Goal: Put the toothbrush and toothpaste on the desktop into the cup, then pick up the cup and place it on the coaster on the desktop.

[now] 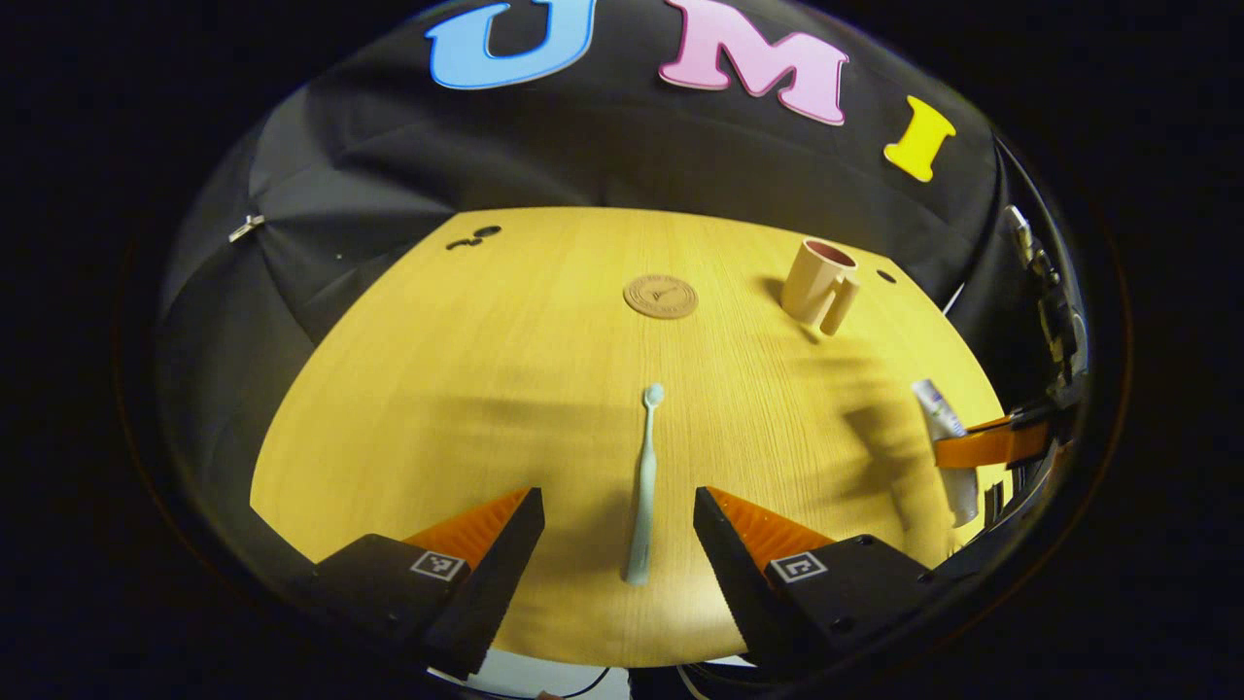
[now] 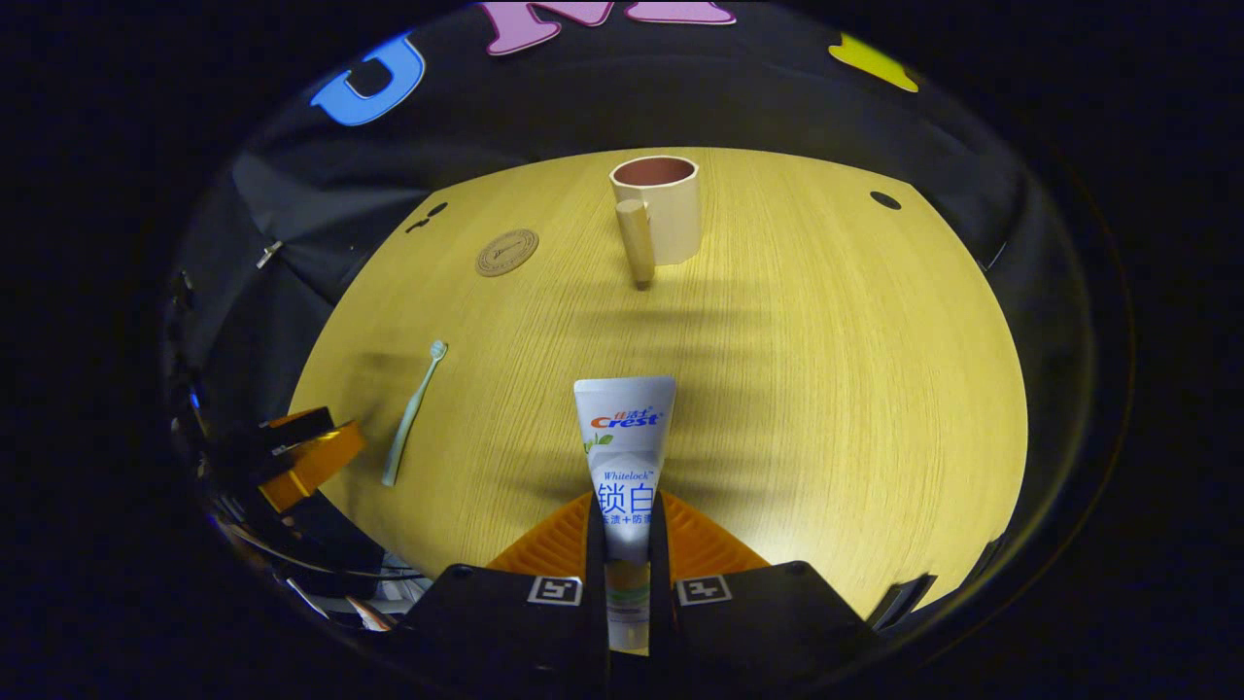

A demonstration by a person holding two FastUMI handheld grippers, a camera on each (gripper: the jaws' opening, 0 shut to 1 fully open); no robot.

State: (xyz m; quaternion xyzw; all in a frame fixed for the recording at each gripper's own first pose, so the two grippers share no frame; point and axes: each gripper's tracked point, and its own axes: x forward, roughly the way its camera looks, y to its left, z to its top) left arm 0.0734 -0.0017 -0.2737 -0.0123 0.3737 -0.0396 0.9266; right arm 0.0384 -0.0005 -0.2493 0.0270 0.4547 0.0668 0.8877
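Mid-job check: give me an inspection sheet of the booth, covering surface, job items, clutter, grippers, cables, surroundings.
Surface: wooden desktop, with small dark holes near the far corners.
Job's things: toothbrush lying flat; toothpaste held off the desktop; cup upright and empty; coaster bare, apart from the cup.
Clutter: nothing seen.
Grippers: left gripper open, fingers either side of the toothbrush; right gripper shut on the toothpaste.
Cables: one dark cable below the desktop's near edge.
Surroundings: black cloth wall behind.

The toothpaste's [image 2: 625, 457] lower end is hidden between the right gripper's fingers [image 2: 595, 544].
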